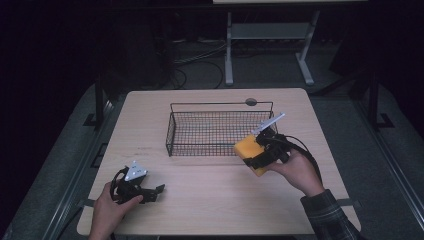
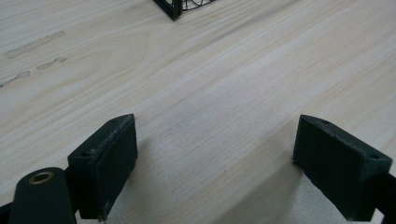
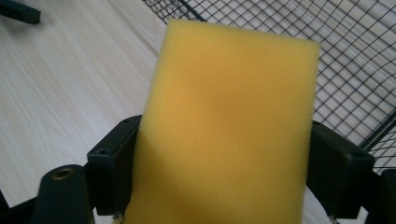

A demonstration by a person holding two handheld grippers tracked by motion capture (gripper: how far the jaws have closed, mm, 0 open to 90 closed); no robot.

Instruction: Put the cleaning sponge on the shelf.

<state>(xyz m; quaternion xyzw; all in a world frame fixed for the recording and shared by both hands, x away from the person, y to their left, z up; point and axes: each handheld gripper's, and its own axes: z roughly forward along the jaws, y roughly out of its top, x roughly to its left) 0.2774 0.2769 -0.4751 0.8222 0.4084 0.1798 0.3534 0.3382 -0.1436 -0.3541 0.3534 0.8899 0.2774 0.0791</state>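
Note:
A yellow sponge (image 1: pixel 248 149) is held in my right gripper (image 1: pixel 262 156), just off the front right corner of the black wire basket (image 1: pixel 200 145). In the right gripper view the sponge (image 3: pixel 224 121) stands between the two black jaws, which are shut on its sides, with the basket mesh (image 3: pixel 355 70) behind it. My left gripper (image 1: pixel 156 192) rests low over the table near the front left, jaws wide apart. In the left gripper view its gripper (image 2: pixel 215 172) has only bare wood between the pads, and a basket corner (image 2: pixel 173 8) shows at the top.
The light wooden table (image 1: pixel 210 200) has free room in front of the basket and on its left side. A small grey disc (image 1: pixel 251 102) lies at the table's far edge behind the basket. Metal stand legs (image 1: pixel 229 50) rise beyond the table.

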